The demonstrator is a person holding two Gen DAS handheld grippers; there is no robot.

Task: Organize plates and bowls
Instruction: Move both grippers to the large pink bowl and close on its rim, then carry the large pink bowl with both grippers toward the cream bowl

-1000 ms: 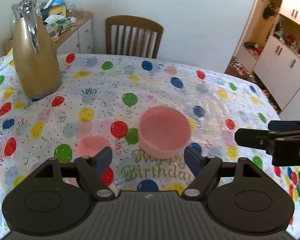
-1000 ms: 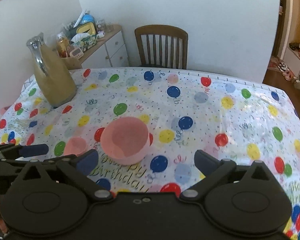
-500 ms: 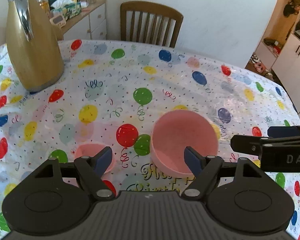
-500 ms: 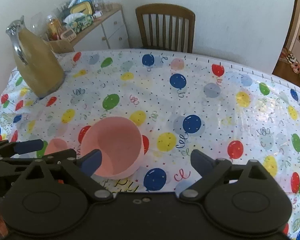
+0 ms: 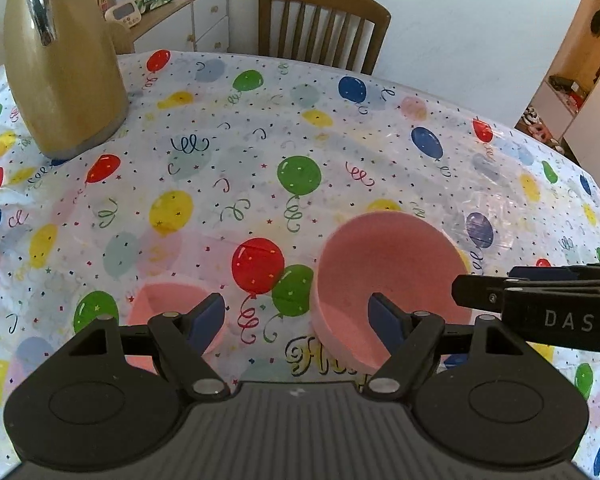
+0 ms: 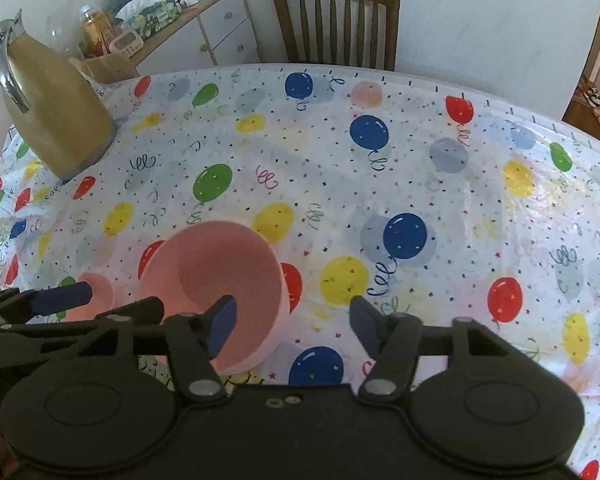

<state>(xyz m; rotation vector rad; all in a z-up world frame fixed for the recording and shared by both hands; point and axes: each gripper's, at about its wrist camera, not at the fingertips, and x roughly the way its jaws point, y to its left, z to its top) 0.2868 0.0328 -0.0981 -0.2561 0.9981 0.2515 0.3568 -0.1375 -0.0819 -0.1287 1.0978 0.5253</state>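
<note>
**Two pink bowls on the balloon-print table, both grippers spread above them**

A large, deep pink plastic bowl [image 5: 388,280] sits upright on the table [image 5: 340,152], which is covered by a white cloth printed with coloured balloons. A smaller pink plastic bowl [image 5: 168,304] stands to its left, apart from it, with a red and a green printed balloon showing between them.

The left gripper [image 5: 298,314] hangs low over the near edge of the table with its jaws spread wide and nothing between them. In the left wrist view its right blue-padded fingertip overlaps the large bowl's opening, and its left fingertip overlaps the small bowl; whether either touches cannot be told.

The right gripper [image 6: 292,320] also has its jaws spread, holding nothing. In the right wrist view its left fingertip lies over the large bowl's right-hand rim, while its right fingertip is over bare cloth. The two grippers are close together, the right one's finger reaching in just beside the large bowl in the left wrist view.

At the far left of the table stands a tall tan jug with a chrome handle [image 5: 60,56]. A brown wooden slat-back chair [image 5: 324,28] stands behind the far edge, and a cluttered sideboard [image 6: 220,28] runs along the wall.
</note>
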